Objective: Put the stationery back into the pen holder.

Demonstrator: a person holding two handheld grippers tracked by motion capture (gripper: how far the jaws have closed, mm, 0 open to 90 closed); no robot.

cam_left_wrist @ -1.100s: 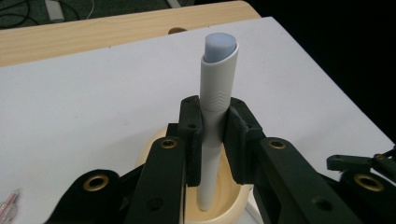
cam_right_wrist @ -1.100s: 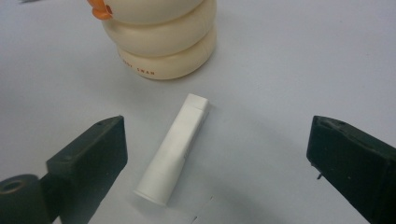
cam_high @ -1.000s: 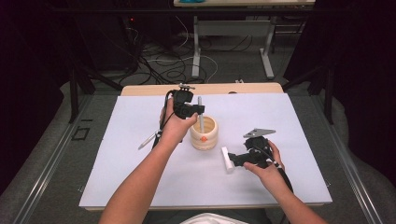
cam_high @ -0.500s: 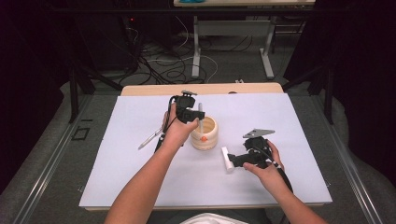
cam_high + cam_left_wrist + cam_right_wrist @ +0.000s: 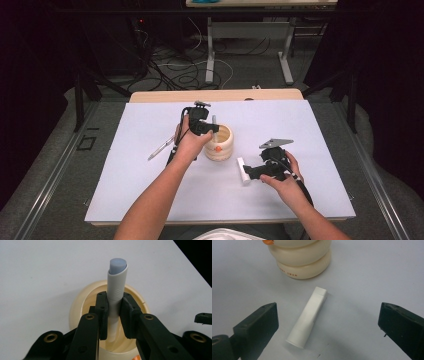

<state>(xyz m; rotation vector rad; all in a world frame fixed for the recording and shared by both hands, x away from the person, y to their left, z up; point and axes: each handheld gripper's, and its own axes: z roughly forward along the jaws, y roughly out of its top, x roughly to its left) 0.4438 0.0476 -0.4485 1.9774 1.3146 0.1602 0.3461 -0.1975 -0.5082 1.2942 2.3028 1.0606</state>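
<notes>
The left tool (image 5: 206, 128) is clamped on a grey-tipped marker (image 5: 115, 287) and holds it standing up inside the round cream pot (image 5: 220, 145) in the middle of the white table (image 5: 125, 200). So this marker looks almost put away; the tool only needs to let go. The right tool (image 5: 250, 172) has its jaws wide apart around a white tube (image 5: 308, 317), which lies flat on the table at about 4 o'clock from the pot. A pen (image 5: 161, 149) lies at 9 o'clock. Both probably have yet to go in.
</notes>
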